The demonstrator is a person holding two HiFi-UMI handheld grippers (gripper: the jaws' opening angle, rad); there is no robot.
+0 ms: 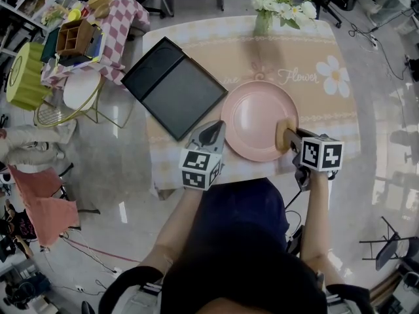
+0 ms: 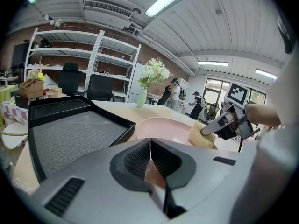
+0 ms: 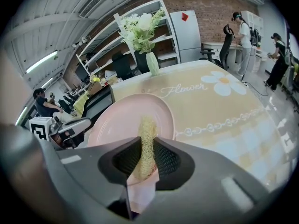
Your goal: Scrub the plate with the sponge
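Pink plate [image 1: 258, 120] on the table, yellow sponge [image 1: 283, 135] at its right rim.
The right gripper [image 3: 145, 157] pinches the sponge upright between its jaws, with the plate just ahead of them. The left gripper [image 2: 150, 160] has its jaws clenched on the plate's rim, and the plate spreads beyond their tips.

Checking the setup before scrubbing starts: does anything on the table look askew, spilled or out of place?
The black tray sits turned at an angle to the table, its left corner hanging past the edge. Otherwise nothing stands out: the pink plate lies flat, the flower vase stands upright, and nothing is spilled.
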